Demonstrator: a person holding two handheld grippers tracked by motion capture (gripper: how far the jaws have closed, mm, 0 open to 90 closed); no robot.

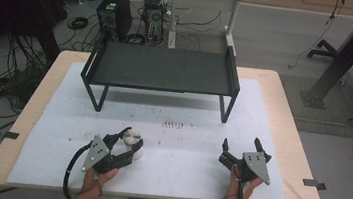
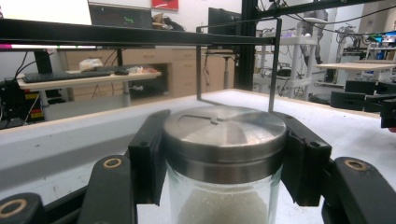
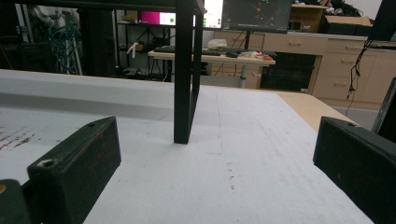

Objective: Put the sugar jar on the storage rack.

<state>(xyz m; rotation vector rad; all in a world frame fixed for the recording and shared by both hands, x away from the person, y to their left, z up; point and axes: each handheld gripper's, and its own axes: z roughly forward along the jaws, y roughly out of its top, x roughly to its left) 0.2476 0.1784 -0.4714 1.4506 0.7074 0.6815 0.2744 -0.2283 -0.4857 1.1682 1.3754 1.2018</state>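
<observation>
From above, your left gripper (image 1: 126, 146) sits near the front edge of the white mat (image 1: 52, 115), its jaws around a small jar (image 1: 133, 140) with a metal lid; your right gripper (image 1: 240, 149) rests on the mat well to the right, jaws spread with nothing between them. The black rack (image 1: 163, 68) stands farther back, well apart from both. In the left gripper view, the jar (image 2: 224, 154) stands upright between the jaws, the pads (image 2: 148, 158) against the lid's rim on both sides, so you look clamped on it just at the lid, with white grains showing through the glass below. In the right gripper view, the jaws stand wide apart over bare mat, and one rack leg (image 3: 184, 74) rises straight ahead. By my reading you are at the grasp, the jar not yet lifted. If the rack is where it goes, the next move calls for a straight lift, keeping the jar level, then a carry up and over the rack's front rail. A grip this high on a smooth lid could slip, so go steady.
</observation>
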